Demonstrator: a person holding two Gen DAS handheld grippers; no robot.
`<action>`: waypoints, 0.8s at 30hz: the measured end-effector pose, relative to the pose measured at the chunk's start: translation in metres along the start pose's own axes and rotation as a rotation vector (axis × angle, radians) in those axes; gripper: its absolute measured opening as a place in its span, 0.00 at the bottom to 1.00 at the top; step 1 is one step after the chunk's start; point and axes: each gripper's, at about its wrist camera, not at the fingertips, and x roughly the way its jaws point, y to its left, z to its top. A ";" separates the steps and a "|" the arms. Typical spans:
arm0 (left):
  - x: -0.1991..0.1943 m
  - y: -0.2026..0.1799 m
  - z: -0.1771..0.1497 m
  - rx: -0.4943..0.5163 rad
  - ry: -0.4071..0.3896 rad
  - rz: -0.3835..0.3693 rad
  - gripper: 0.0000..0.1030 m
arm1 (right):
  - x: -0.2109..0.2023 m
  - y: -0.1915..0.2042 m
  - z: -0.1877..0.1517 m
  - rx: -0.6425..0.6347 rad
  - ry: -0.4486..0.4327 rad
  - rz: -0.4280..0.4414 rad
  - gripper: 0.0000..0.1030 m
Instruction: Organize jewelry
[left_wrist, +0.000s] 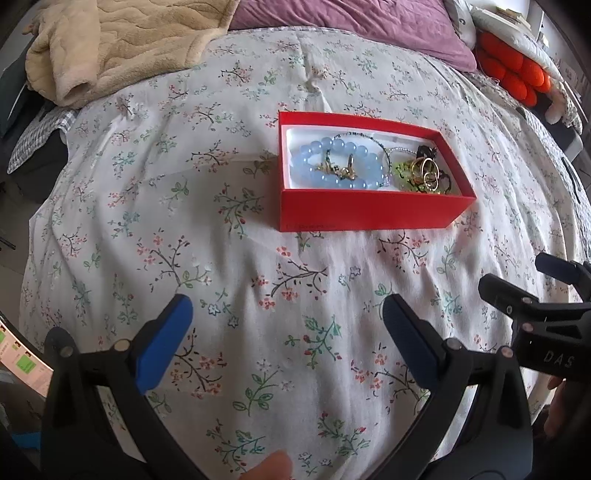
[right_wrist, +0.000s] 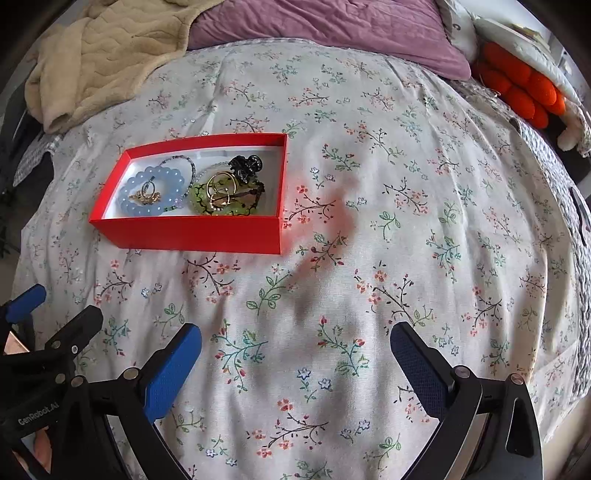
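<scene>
**Jewelry gathered in the red box, both claws released**

On the floral bedspread (right_wrist: 369, 258) sits the red box (right_wrist: 192, 230), an open shallow carton with a white lining, and every piece of jewelry in view lies inside it. At one end of the box a blue bead bracelet (right_wrist: 155, 192) rests flat, with small gold pieces (right_wrist: 146, 197) lying within its ring. Just beside it, toward the box's middle, a thin beaded strand (right_wrist: 184, 162) curves along the lining. At the other end a green piece (right_wrist: 207, 206) lies under a cluster of gold hoops (right_wrist: 221, 190), with a black hair clip (right_wrist: 245, 166) touching the box's far wall.

Nearer the cameras than the box, and well apart from it, the two grippers hover over bare fabric. The left gripper (left_wrist: 288, 343) has its blue-padded fingers (left_wrist: 166, 343) spread wide with nothing between them. The right gripper (right_wrist: 295, 365) is likewise spread wide and empty, its pads (right_wrist: 173, 369) over the flower print; the box lies ahead of it and to its left.

Beyond the box, at the head of the bed, a beige fleece blanket (right_wrist: 110, 48) is bunched up, a mauve pillow (right_wrist: 332, 29) lies beside it, and an orange knobbly cushion (right_wrist: 524, 92) sits at the far corner.
</scene>
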 end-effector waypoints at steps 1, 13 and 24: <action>0.001 0.000 0.000 0.002 0.003 0.001 0.99 | 0.000 0.000 0.001 0.000 0.001 0.001 1.00; 0.006 -0.001 0.000 0.008 0.021 0.005 0.99 | 0.003 0.006 0.003 -0.012 0.007 0.002 1.00; 0.004 -0.002 -0.001 0.011 0.021 0.001 0.99 | 0.003 0.007 0.001 -0.012 0.011 0.002 1.00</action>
